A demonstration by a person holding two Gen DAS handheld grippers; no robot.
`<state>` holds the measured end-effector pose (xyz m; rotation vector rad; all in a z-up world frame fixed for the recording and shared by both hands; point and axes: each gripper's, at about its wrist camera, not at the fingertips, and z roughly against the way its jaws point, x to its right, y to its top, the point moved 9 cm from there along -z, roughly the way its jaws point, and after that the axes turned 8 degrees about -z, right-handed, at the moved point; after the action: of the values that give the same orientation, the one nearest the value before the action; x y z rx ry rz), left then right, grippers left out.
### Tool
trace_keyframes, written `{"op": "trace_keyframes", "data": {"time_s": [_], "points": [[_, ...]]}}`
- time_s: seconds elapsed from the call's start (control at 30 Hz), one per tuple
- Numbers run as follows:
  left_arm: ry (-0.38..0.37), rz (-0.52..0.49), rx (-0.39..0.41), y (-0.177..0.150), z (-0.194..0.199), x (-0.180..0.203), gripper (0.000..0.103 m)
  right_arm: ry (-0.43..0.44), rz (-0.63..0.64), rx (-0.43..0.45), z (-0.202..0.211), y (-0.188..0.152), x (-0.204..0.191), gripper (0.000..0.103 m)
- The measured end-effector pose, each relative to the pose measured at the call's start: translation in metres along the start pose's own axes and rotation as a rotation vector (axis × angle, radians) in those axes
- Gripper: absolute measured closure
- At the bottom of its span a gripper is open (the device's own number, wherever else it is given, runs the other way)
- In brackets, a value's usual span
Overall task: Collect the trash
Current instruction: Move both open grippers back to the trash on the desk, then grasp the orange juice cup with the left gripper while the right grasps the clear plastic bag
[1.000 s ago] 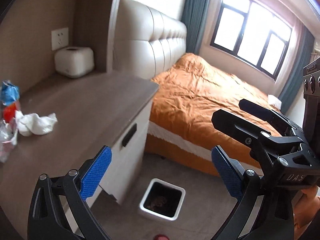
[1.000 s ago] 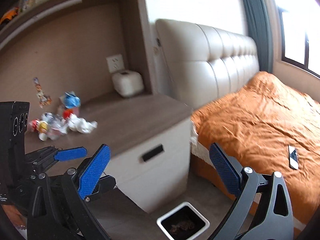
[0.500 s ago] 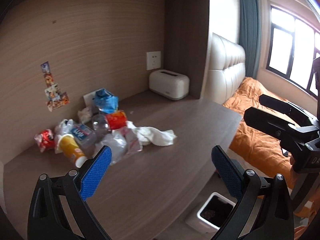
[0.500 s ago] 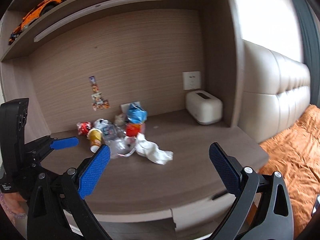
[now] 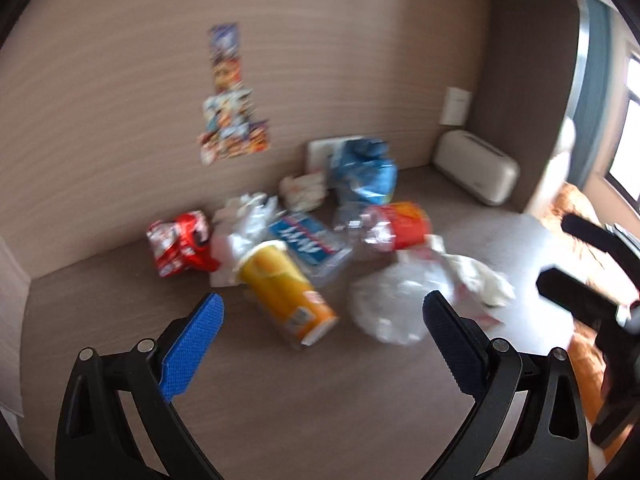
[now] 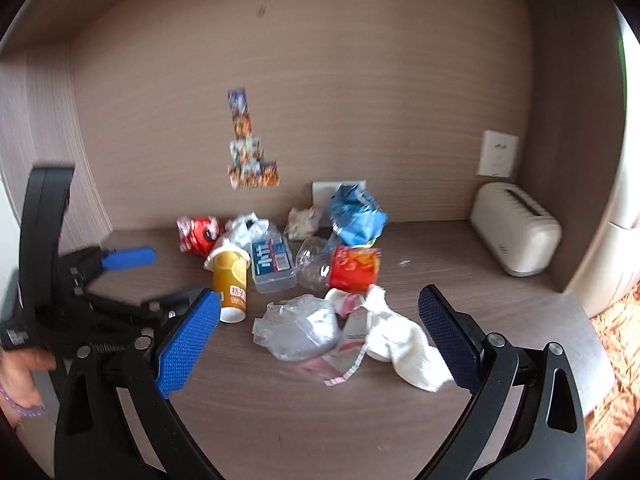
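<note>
A pile of trash lies on the wooden desk (image 6: 460, 272): a tipped yellow cup (image 6: 230, 280), a bottle with a blue label (image 6: 272, 266), a crushed bottle with a red label (image 6: 352, 270), a blue bag (image 6: 358, 218), a red wrapper (image 6: 198, 232), a clear plastic bag (image 6: 298, 326) and a white tissue (image 6: 400, 340). My right gripper (image 6: 320, 304) hangs open in front of the plastic bag, holding nothing. My left gripper (image 5: 323, 308) is open too, and the yellow cup (image 5: 288, 292) lies just beyond its fingers. The left wrist view is blurred.
A white tissue box (image 6: 516, 234) stands at the desk's back right, below a wall socket (image 6: 498, 154). Stickers (image 6: 248, 156) are on the back wall. The orange bed (image 6: 616, 328) lies past the desk's right edge. A hand (image 6: 20, 376) holds the left gripper.
Both views have swung left, away from the bed and the floor bin, onto the desk. Both grippers have come closer to the trash pile and stayed open.
</note>
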<state>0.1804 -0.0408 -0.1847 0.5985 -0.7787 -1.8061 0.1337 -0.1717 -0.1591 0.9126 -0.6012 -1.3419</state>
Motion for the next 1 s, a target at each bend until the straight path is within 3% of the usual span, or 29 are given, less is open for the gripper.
{"op": "trace_keyframes", "data": {"time_s": [0.2, 0.43, 0.63, 0.67, 0.7, 0.73, 0.77, 0.87, 1.0], "points": [[0.017, 0.029, -0.080, -0.006, -0.047, -0.024, 0.005, -0.029, 0.039, -0.105, -0.059, -0.022, -0.011, 0.005], [-0.041, 0.045, -0.171, -0.020, -0.082, -0.029, 0.005, -0.063, 0.041, -0.199, -0.098, -0.033, -0.004, 0.008], [-0.091, 0.060, -0.226, -0.030, -0.101, -0.023, 0.006, -0.075, 0.062, -0.325, -0.120, -0.054, -0.004, 0.042], [-0.096, 0.065, -0.234, -0.032, -0.104, -0.023, 0.009, -0.072, 0.058, -0.338, -0.122, -0.057, -0.004, 0.053], [-0.102, 0.065, -0.245, -0.034, -0.107, -0.023, 0.019, -0.071, 0.055, -0.347, -0.123, -0.060, -0.004, 0.058], [-0.081, 0.041, -0.234, -0.034, -0.108, -0.022, 0.033, -0.067, 0.054, -0.351, -0.123, -0.062, -0.004, 0.060], [-0.058, 0.007, -0.234, -0.034, -0.108, -0.020, 0.035, -0.059, 0.050, -0.348, -0.122, -0.063, -0.005, 0.065], [-0.067, 0.002, -0.225, -0.036, -0.106, -0.016, 0.039, -0.032, 0.022, -0.339, -0.118, -0.061, -0.007, 0.072], [-0.052, 0.020, -0.188, -0.032, -0.089, -0.020, 0.041, -0.005, -0.008, -0.288, -0.102, -0.048, -0.008, 0.073]]}}
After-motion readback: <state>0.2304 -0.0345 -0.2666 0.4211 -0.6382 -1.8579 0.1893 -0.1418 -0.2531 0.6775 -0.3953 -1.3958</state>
